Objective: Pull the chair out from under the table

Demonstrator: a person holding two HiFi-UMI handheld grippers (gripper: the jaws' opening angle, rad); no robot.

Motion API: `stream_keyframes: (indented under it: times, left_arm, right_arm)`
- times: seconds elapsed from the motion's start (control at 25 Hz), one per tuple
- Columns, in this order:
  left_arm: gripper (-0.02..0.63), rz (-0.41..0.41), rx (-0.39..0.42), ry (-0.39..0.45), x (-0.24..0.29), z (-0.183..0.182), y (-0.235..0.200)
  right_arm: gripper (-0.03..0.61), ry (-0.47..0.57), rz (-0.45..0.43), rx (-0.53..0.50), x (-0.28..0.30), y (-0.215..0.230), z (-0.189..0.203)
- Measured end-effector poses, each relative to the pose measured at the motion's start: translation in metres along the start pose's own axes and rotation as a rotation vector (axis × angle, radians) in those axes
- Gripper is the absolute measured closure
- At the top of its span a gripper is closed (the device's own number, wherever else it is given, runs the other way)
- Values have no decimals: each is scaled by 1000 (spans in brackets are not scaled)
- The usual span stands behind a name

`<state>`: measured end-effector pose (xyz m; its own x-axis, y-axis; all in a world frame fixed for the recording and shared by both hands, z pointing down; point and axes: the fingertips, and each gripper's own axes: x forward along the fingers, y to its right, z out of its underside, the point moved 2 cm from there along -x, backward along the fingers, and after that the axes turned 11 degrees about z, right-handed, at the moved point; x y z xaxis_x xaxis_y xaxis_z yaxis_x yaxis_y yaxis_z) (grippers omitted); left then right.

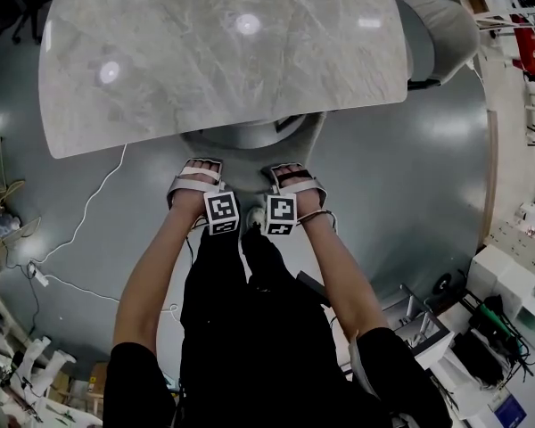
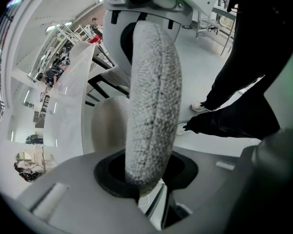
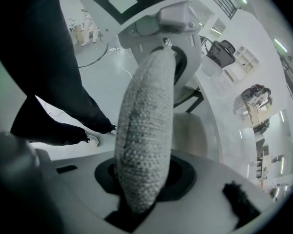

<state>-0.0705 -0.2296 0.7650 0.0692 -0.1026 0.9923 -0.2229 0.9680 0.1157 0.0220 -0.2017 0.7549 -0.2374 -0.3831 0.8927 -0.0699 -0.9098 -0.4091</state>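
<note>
The grey fabric chair (image 1: 250, 136) stands tucked under the near edge of the marble table (image 1: 214, 52), with only part of its seat and back showing. My left gripper (image 1: 194, 178) and right gripper (image 1: 296, 178) sit side by side on the top of the chair's backrest, pointing steeply down. In the left gripper view the textured backrest rim (image 2: 154, 106) runs between the jaws of the left gripper (image 2: 146, 179), which is shut on it. In the right gripper view the same rim (image 3: 146, 126) is clamped in the right gripper (image 3: 139, 199).
The person's dark-trousered legs (image 1: 250, 328) stand right behind the chair. A second grey chair (image 1: 441, 25) sits at the table's far right corner. A white cable (image 1: 89, 212) trails over the floor on the left. Shelves and boxes (image 1: 508, 275) line the right side.
</note>
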Motion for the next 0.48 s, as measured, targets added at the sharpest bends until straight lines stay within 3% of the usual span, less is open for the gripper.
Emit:
stream_keyframes:
  times: [0.48]
  left_arm:
    - [509,28,-42,-7,-1,-10,31]
  right_arm:
    - [486,19,-21,-50,-10,-25,0]
